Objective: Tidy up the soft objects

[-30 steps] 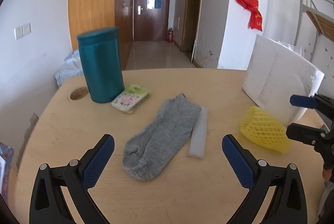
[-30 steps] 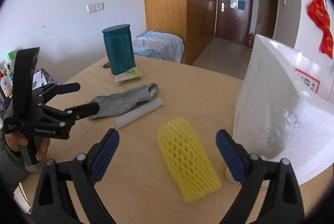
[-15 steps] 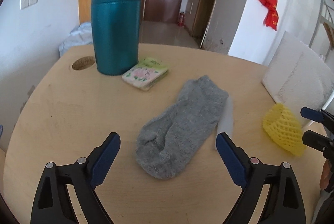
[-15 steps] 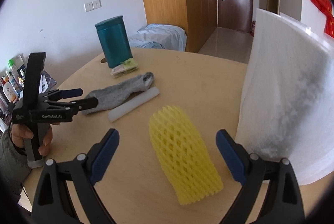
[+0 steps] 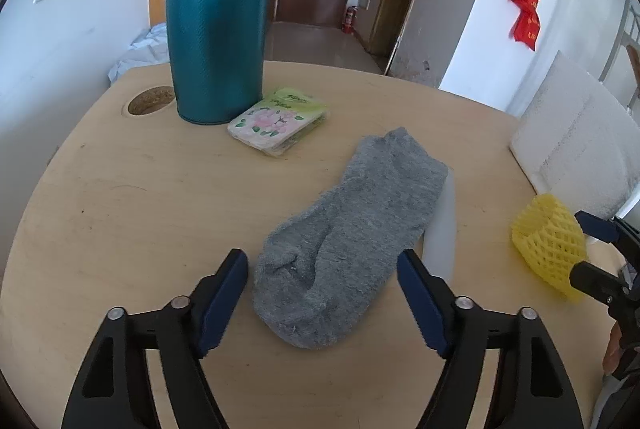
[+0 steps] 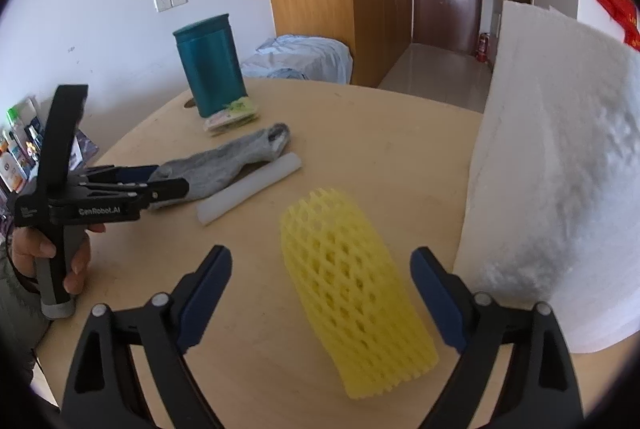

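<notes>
A grey sock (image 5: 352, 221) lies flat on the round wooden table (image 5: 120, 209), with a white foam strip (image 5: 442, 229) along its right side. My left gripper (image 5: 324, 299) is open, its jaws either side of the sock's near end. A yellow foam net sleeve (image 6: 356, 289) lies on the table in the right wrist view. My right gripper (image 6: 322, 297) is open, its jaws either side of the sleeve's near half. The sock (image 6: 232, 165), the strip (image 6: 250, 189) and the left gripper (image 6: 168, 181) also show in the right wrist view.
A tall teal canister (image 5: 216, 33) stands at the table's far left beside a round hole (image 5: 150, 101). A flowered tissue pack (image 5: 280, 119) lies next to it. A large white foam sheet (image 6: 560, 169) stands upright at the right, close to the sleeve.
My left gripper has moved forward and down onto the sock's near end. My right gripper has moved closer to the yellow sleeve. Both stay open.
</notes>
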Action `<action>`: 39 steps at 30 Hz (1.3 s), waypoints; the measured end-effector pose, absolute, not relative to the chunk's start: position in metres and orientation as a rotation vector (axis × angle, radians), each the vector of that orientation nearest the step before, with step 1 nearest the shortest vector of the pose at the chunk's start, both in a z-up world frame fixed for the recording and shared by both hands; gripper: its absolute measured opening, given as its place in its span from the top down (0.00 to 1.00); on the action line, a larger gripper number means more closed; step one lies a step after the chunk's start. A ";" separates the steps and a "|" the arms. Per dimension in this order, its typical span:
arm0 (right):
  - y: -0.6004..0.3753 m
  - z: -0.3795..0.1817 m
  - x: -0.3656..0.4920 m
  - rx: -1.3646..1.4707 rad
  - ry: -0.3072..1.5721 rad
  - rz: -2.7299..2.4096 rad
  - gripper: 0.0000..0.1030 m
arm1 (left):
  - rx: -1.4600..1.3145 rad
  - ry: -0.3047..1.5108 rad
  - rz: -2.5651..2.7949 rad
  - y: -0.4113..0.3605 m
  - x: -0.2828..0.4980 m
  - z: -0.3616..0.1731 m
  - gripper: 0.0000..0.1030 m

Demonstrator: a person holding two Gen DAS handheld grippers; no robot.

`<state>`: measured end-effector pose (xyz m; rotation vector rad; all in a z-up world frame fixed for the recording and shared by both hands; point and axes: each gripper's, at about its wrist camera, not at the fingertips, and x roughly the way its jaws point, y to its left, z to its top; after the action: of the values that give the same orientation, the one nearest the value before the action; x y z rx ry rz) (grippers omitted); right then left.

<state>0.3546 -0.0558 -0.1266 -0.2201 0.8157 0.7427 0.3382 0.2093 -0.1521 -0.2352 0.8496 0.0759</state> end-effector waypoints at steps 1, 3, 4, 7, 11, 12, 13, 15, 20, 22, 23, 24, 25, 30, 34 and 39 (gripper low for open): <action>-0.055 -0.127 0.354 -0.227 0.817 0.737 0.15 | -0.234 0.849 0.076 0.209 0.339 -0.152 0.32; -0.055 -0.129 0.355 -0.236 0.823 0.718 0.28 | -0.236 0.846 0.083 0.210 0.338 -0.151 0.45; -0.055 -0.130 0.355 -0.241 0.829 0.706 0.32 | -0.237 0.845 0.086 0.210 0.337 -0.151 0.48; -0.053 -0.135 0.354 -0.267 0.842 0.686 0.50 | -0.234 0.846 0.091 0.211 0.337 -0.151 0.60; -0.049 -0.140 0.351 -0.281 0.865 0.700 0.75 | -0.222 0.847 0.072 0.208 0.335 -0.150 0.81; -0.048 -0.141 0.350 -0.284 0.869 0.698 0.84 | -0.218 0.842 0.070 0.208 0.335 -0.150 0.86; -0.048 -0.141 0.349 -0.286 0.870 0.701 0.85 | -0.215 0.833 0.072 0.207 0.333 -0.148 0.88; -0.047 -0.141 0.349 -0.283 0.877 0.708 0.86 | -0.206 0.818 0.071 0.205 0.331 -0.146 0.92; -0.052 -0.136 0.349 -0.235 0.862 0.727 0.86 | -0.185 0.770 0.058 0.199 0.323 -0.136 0.94; -0.055 -0.132 0.347 -0.211 0.850 0.737 0.86 | -0.167 0.744 0.054 0.196 0.319 -0.130 0.94; -0.056 -0.130 0.347 -0.203 0.845 0.745 0.86 | -0.155 0.735 0.052 0.193 0.317 -0.126 0.94; -0.057 -0.128 0.346 -0.196 0.839 0.753 0.86 | -0.144 0.724 0.051 0.190 0.315 -0.122 0.94; -0.058 -0.126 0.345 -0.185 0.831 0.756 0.86 | -0.136 0.712 0.048 0.187 0.313 -0.117 0.94; -0.061 -0.115 0.339 -0.167 0.802 0.767 0.86 | -0.084 0.629 0.037 0.175 0.297 -0.089 0.94; -0.063 -0.108 0.334 -0.164 0.788 0.766 0.86 | -0.081 0.617 0.048 0.169 0.290 -0.074 0.94; -0.068 -0.097 0.327 -0.149 0.768 0.760 0.86 | -0.078 0.579 0.052 0.166 0.273 -0.052 0.94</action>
<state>0.3266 -0.0683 -0.0967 -0.1493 0.7678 0.7598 0.2731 0.1659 -0.0518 -0.0778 0.5786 0.0525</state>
